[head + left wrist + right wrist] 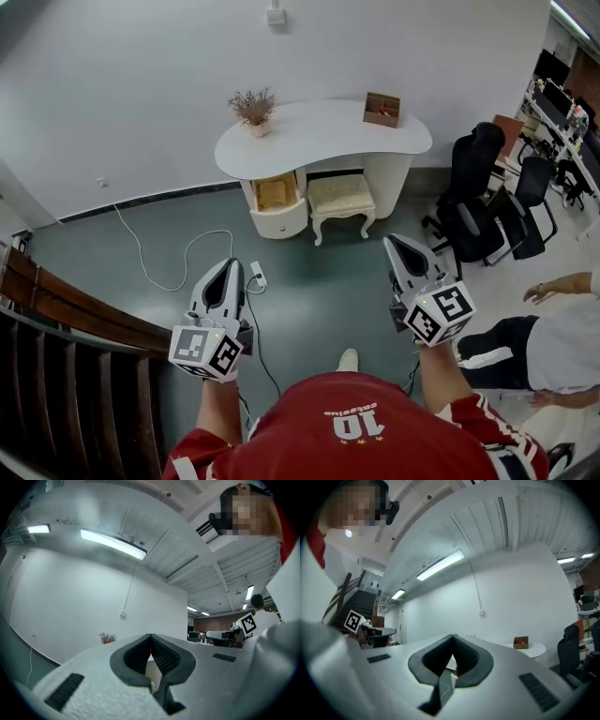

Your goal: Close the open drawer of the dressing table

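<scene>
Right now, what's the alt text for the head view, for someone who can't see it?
A white dressing table stands against the far wall with its drawer pulled open beside a tucked-in stool. Nearer, the left hand-held gripper and right hand-held gripper, both shut and empty, point toward it.

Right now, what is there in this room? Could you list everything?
Kidney-shaped dressing table: one, white, against the far wall.
Open drawer: one, white front with wooden inside, left side of the table.
Padded stool: one, cream, partly under the table.
Dried plant in a pot: one, brownish, table's left end.
Small wooden box: one, brown, table's right end.
Office chairs: at least two, black, right of the table.
Power strip with cable: one, white, on the floor.
Stair railing: one, dark wood, lower left.
Bystander: one, white top, far right.
Left gripper: white, jaws shut, empty.
Right gripper: white, jaws shut, empty.
</scene>
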`<state>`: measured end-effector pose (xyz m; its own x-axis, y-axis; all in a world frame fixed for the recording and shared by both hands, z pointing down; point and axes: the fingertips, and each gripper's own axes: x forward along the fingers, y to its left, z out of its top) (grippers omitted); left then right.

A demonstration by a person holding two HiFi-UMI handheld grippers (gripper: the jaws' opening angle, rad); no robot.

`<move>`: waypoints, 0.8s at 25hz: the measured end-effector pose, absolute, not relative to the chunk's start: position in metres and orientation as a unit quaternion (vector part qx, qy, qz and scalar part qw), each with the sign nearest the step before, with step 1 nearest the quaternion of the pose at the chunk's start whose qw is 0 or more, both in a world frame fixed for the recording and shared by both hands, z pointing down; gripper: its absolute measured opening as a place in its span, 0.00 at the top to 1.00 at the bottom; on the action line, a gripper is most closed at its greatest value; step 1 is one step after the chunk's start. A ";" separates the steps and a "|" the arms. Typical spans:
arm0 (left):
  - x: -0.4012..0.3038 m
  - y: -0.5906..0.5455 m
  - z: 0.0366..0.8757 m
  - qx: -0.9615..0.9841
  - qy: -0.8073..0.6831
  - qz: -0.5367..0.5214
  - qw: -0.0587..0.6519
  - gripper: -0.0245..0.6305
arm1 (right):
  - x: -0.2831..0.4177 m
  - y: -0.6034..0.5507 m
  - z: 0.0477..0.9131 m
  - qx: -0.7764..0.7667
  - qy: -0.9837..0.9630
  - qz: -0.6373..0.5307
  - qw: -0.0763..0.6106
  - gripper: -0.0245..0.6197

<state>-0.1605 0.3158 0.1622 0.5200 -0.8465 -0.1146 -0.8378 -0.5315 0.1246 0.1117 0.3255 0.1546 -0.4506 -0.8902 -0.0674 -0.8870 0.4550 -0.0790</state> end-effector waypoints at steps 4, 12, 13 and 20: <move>-0.119 0.287 0.155 0.864 -0.496 -0.083 0.027 0.96 | 0.149 0.286 0.157 -0.510 0.857 -0.035 0.066 0.95; -0.080 0.254 0.169 0.852 -0.522 -0.033 0.025 0.96 | 0.183 0.234 0.177 -0.480 0.871 -0.068 0.078 0.95; -0.078 0.252 0.174 0.851 -0.524 -0.027 0.028 0.96 | 0.184 0.230 0.182 -0.478 0.872 -0.075 0.077 0.95; -0.076 0.219 0.186 0.849 -0.527 -0.007 0.021 0.96 | 0.181 0.188 0.194 -0.474 0.874 -0.085 0.073 0.95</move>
